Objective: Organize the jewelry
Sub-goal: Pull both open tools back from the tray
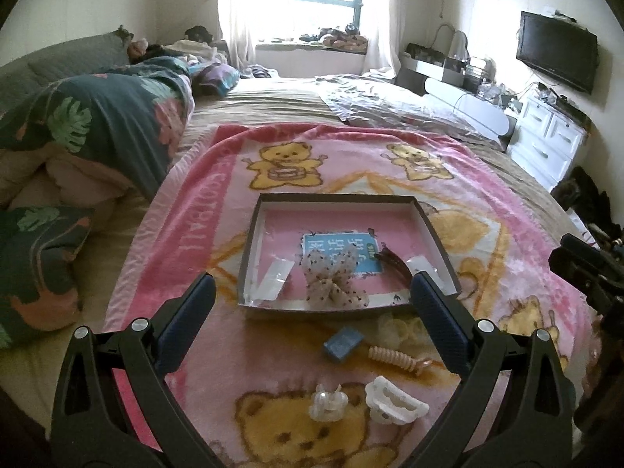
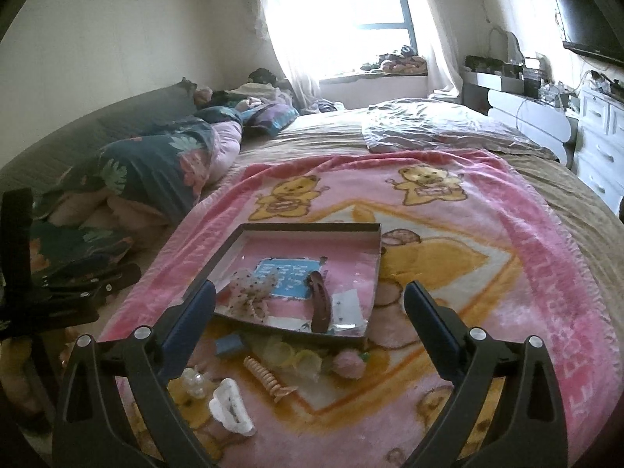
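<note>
Pink inside and dark-walled outside, the shallow cardboard tray (image 1: 425, 218) lies on the pink fleece blanket with yellow teddy bears (image 1: 218, 351), straight ahead of the left hand-held gripper (image 1: 312, 304), whose jaws are spread wide and grasp nothing. In the tray sit a sheer cream bow with black dots (image 1: 335, 277), a dark brown hair clip (image 1: 394, 259) against the right-hand finger tip, a blue printed card (image 1: 335, 245) with pale characters too blurred to read, and strips of clear white packaging (image 1: 275, 277).

Between the tray's near wall and the left hand-held gripper lie loose pieces on the blanket: a small blue rectangular block (image 1: 342, 343), a peach spiral hair tie (image 1: 394, 358), a clear plastic claw clip (image 1: 327, 403) and a white claw clip (image 1: 394, 399). The right hand-held gripper (image 2: 310, 325) is likewise released, jaws apart over the same pieces; from it a pale yellow translucent scrunchie (image 2: 292, 355) and a pink rose-shaped ornament (image 2: 349, 364) show just beside the tray's near wall.

The blanket border to the left reads "FOOTBALL" (image 1: 191, 214) upside down.

Beyond the tray the blanket runs bare to its far edge, then tan bed sheet (image 1: 273, 105). To the left, a dark leaf-print quilt (image 1: 105, 124) is heaped; to the right, the bed edge and a white dresser (image 1: 546, 136).
</note>
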`<action>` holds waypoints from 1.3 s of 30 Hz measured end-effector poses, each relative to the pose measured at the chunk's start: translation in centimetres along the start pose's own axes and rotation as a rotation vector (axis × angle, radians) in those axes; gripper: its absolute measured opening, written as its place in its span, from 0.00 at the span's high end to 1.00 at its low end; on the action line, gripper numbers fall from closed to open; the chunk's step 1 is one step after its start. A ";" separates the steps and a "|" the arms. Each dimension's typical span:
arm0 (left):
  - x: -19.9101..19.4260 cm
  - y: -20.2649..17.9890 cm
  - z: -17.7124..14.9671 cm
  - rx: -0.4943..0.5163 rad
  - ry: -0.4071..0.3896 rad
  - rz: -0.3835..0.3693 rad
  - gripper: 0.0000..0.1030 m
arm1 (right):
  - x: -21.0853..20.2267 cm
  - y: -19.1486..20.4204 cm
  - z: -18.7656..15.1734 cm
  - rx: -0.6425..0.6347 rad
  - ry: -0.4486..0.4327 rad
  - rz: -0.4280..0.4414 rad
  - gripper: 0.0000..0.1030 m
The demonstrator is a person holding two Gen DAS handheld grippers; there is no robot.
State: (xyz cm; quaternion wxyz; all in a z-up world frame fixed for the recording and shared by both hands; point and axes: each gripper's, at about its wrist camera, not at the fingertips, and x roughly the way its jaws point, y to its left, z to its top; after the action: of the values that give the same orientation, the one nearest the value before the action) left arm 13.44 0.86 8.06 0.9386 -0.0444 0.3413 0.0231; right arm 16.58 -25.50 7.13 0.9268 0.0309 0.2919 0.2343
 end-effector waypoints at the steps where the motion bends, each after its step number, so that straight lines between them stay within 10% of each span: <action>1: -0.1 -0.1 -0.1 0.001 0.000 -0.004 0.09 | -0.2 0.1 -0.1 -0.003 -0.001 0.001 0.06; 39: -1.0 -2.5 -8.5 0.066 0.138 -0.054 0.09 | -3.0 -0.3 -7.0 -0.068 0.097 -0.017 0.06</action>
State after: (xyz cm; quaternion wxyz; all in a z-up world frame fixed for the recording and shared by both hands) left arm 7.46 -2.47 2.41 0.9142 -0.0242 0.4042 -0.0165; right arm 10.68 -27.63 2.89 0.9141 -0.0145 0.3284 0.2374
